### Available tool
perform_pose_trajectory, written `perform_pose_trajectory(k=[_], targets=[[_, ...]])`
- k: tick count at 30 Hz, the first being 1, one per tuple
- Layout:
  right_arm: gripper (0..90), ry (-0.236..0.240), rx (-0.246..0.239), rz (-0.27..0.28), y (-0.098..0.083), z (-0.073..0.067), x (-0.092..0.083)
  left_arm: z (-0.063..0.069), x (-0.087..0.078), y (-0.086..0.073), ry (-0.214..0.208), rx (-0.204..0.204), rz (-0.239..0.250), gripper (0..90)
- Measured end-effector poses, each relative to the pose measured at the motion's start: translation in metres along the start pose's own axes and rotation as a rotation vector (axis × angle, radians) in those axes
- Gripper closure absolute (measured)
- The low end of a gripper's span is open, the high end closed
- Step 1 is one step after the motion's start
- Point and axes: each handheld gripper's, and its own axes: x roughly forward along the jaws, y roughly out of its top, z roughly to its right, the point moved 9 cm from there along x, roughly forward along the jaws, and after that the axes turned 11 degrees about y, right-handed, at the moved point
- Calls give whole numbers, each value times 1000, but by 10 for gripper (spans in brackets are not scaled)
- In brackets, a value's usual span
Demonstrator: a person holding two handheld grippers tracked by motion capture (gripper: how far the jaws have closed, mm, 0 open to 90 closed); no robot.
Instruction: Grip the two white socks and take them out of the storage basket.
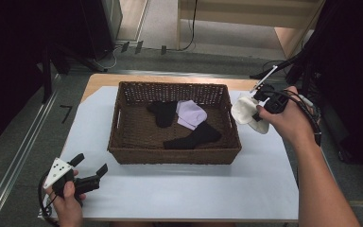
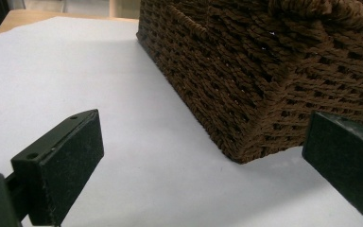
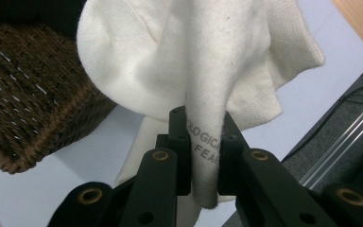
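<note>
A cream-white fabric sock (image 3: pixel 203 61) hangs pinched between the fingers (image 3: pixel 178 142) of the right gripper (image 1: pixel 261 105), just beside the right end of the brown woven wicker basket (image 1: pixel 175 155). The left gripper (image 1: pixel 90 170) rests on the white surface (image 1: pixel 194 189), fingers spread wide and holding nothing.

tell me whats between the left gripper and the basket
Nothing: bare white sheet runs from the open left gripper to the wicker basket, clearest in the left gripper view.

Bare white sheet (image 1: pixel 179 189) before the wicker basket (image 1: pixel 175 156), open to passing; basket walls blocking both sides; black and lilac socks (image 1: pixel 189 123) crowding its floor
</note>
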Motion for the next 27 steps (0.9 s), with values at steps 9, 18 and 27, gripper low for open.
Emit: perform_pose_trajectory(k=[9, 18, 27], targets=[[808, 5, 42, -1, -15, 10, 8, 0, 0, 0, 0, 0, -1, 5], [808, 9, 82, -31, -37, 23, 29, 0, 0, 0, -2, -1, 3, 5], [807, 35, 129, -47, -58, 32, 57, 0, 0, 0, -1, 3, 3, 5]])
